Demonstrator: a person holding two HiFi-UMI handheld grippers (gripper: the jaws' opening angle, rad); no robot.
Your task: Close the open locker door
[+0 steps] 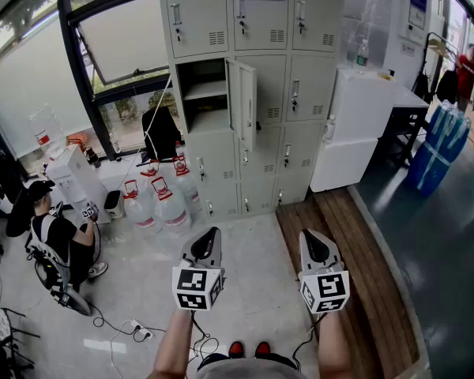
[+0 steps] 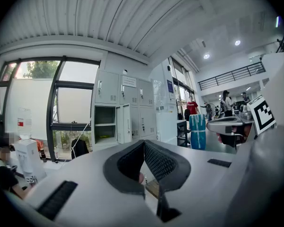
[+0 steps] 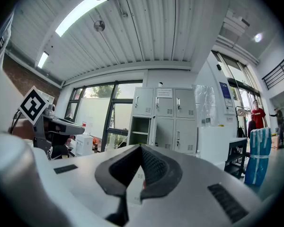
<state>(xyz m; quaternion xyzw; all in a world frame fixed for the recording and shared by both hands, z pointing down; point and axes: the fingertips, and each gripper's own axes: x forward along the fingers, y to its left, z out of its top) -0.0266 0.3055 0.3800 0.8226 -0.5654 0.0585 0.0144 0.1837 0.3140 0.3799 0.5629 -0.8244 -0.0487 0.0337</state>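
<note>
A grey locker bank (image 1: 300,93) stands ahead against the wall. One compartment (image 1: 204,97) in its left column is open, and its door (image 1: 243,103) swings out toward me. Both grippers hang low in the head view, well short of the lockers. My left gripper (image 1: 213,232) and my right gripper (image 1: 308,234) are shut and hold nothing. The left gripper view shows its closed tips (image 2: 143,142) with the open compartment (image 2: 105,124) far beyond. In the right gripper view the closed tips (image 3: 141,146) point at the same open compartment (image 3: 139,130).
Several water jugs (image 1: 162,204) stand on the floor left of the lockers. A person (image 1: 59,239) sits at the far left, with cables (image 1: 134,330) on the tiles. A white cabinet (image 1: 351,125) stands right of the lockers. A wooden floor strip (image 1: 340,267) runs to the right.
</note>
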